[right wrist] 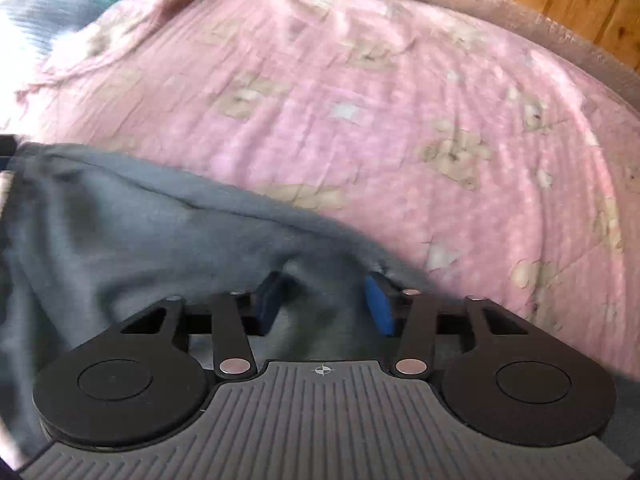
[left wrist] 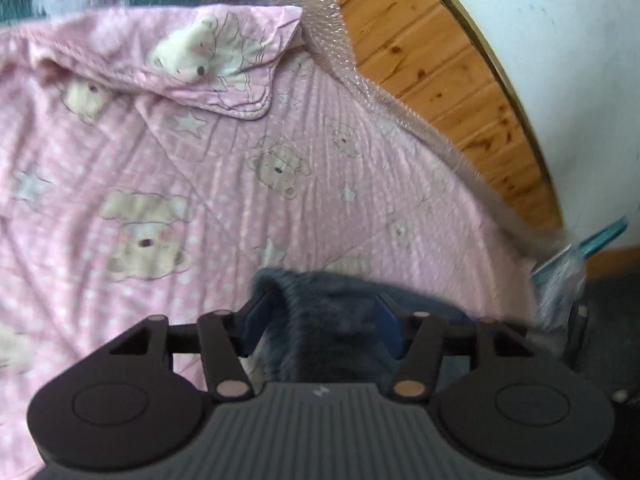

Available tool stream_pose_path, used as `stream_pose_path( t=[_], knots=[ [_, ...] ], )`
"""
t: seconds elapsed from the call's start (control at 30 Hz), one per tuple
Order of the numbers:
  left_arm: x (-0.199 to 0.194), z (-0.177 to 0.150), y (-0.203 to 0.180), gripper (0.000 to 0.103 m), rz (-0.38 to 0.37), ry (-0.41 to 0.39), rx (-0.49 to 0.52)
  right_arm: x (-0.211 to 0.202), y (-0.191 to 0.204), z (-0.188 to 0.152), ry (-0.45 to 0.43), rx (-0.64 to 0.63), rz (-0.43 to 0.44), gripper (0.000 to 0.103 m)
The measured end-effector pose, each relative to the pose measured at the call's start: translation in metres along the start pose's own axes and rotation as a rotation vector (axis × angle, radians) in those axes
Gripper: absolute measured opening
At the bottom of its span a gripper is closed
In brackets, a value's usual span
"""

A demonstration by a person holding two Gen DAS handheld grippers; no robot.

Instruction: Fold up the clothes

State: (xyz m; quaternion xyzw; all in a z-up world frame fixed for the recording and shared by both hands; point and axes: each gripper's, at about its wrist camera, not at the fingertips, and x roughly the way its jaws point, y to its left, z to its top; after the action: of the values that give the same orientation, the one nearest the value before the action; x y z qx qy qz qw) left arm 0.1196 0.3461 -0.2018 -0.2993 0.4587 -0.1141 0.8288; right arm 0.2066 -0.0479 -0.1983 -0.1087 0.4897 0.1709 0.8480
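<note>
- Across both wrist views, a pink bear-print blanket [left wrist: 240, 184] covers the bed; no container appears.
- Low centre of the left view, the left gripper [left wrist: 324, 320] has its blue pads spread, fuzzy dark grey garment [left wrist: 320, 320] bunched between them.
- Lower left of the right view, the same garment [right wrist: 140, 232] drapes over the right gripper [right wrist: 324, 300], fingers apart around a fold.
- Whether either truly pinches the cloth is unclear.
</note>
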Motion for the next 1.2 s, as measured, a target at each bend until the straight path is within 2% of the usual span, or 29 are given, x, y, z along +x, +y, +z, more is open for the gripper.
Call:
stream_pose_path(
  t=[0.07,0.13,0.2,0.3,0.37,0.43,0.47,0.53,0.6,0.63,0.67,0.77,0.8,0.87,0.9,0.97,1.0,1.03,1.1,1.17,1.2],
  knots=[
    [-0.022,-0.01,-0.004,0.058,0.025,-0.02,0.024,0.001,-0.003,0.005,-0.028,-0.001,-0.076,0.054],
    [-0.046,-0.024,-0.013,0.058,0.01,-0.041,0.048,-0.009,-0.005,0.006,-0.048,0.037,-0.112,0.049],
    [-0.062,-0.044,-0.027,0.058,-0.06,-0.031,0.07,-0.033,0.003,-0.004,-0.087,0.042,-0.071,0.05],
    [-0.053,-0.078,-0.043,0.058,-0.121,0.048,0.088,-0.063,0.024,-0.034,-0.09,0.008,0.025,0.055],
    [-0.04,-0.095,-0.041,0.058,-0.052,0.077,0.071,-0.072,0.034,-0.064,-0.053,-0.028,0.069,0.058],
    [-0.026,-0.111,-0.036,0.039,0.042,0.1,0.047,-0.075,0.033,-0.093,-0.018,-0.034,0.06,0.059],
    [-0.024,-0.115,-0.032,0.035,0.06,0.095,0.021,-0.075,0.027,-0.106,-0.004,-0.016,0.047,0.06],
    [-0.032,-0.115,-0.038,0.037,0.057,0.067,0.01,-0.079,0.001,-0.127,0.011,0.072,0.037,0.064],
    [-0.038,-0.116,-0.048,0.052,0.054,0.048,0.024,-0.09,-0.027,-0.136,0.002,0.164,0.068,0.064],
    [-0.038,-0.117,-0.055,0.054,0.053,0.049,0.042,-0.1,-0.041,-0.138,-0.02,0.205,0.085,0.064],
    [-0.037,-0.119,-0.061,0.054,0.052,0.05,0.06,-0.111,-0.057,-0.14,-0.061,0.231,0.073,0.067],
    [-0.035,-0.125,-0.081,0.055,0.05,0.053,0.116,-0.123,-0.109,-0.15,-0.107,0.295,-0.049,0.067],
    [-0.029,-0.127,-0.084,0.055,0.08,0.068,0.123,-0.125,-0.13,-0.158,-0.116,0.324,-0.091,0.065],
    [-0.01,-0.136,-0.084,0.054,0.221,0.113,0.118,-0.127,-0.172,-0.176,-0.122,0.383,-0.191,0.061],
    [-0.004,-0.14,-0.084,0.047,0.28,0.125,0.118,-0.126,-0.196,-0.19,-0.116,0.416,-0.241,0.061],
    [-0.008,-0.144,-0.099,0.048,0.321,0.099,0.112,-0.125,-0.242,-0.222,-0.083,0.484,-0.313,0.061],
    [-0.011,-0.146,-0.109,0.048,0.335,0.081,0.108,-0.126,-0.265,-0.238,-0.078,0.52,-0.326,0.074],
    [-0.014,-0.147,-0.118,0.048,0.349,0.063,0.103,-0.129,-0.285,-0.254,-0.097,0.545,-0.29,0.076],
    [-0.02,-0.15,-0.138,0.051,0.376,0.027,0.095,-0.143,-0.312,-0.269,-0.131,0.539,-0.207,0.066],
    [-0.025,-0.154,-0.162,0.055,0.386,-0.013,0.088,-0.166,-0.333,-0.28,-0.175,0.519,-0.148,0.067],
    [-0.024,-0.157,-0.182,0.057,0.366,-0.032,0.087,-0.179,-0.343,-0.289,-0.213,0.518,-0.161,0.068]
  ],
)
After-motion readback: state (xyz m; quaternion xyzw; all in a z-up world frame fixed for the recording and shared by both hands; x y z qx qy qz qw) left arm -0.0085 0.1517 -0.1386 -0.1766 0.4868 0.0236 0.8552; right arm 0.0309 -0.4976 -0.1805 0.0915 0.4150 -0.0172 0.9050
